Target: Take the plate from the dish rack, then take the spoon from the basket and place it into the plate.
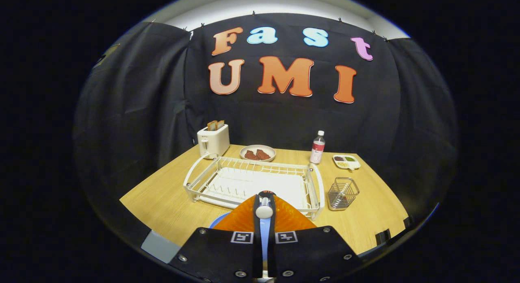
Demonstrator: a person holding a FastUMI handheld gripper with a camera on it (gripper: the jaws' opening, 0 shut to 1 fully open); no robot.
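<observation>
My gripper (pixel 265 197) is held low over the near part of the wooden table, its orange fingers (pixel 239 220) closed together. Clamped between them is the spoon (pixel 264 212), of which a white rounded part shows, with a pale blue strip running back along the gap. The blue plate (pixel 218 223) lies on the table directly under the fingers, mostly hidden by them, with only its left rim peeking out. Just beyond the fingertips stands the white dish rack (pixel 252 181), with nothing in its slots. The wire basket (pixel 343 192) stands to the right of the rack.
At the back of the table are a white toaster (pixel 213 140) with bread slices, a bowl (pixel 257 152) holding brown pieces, a small bottle (pixel 317 147) and a little divided dish (pixel 346 161). Bare wood lies left of the rack and right of the basket.
</observation>
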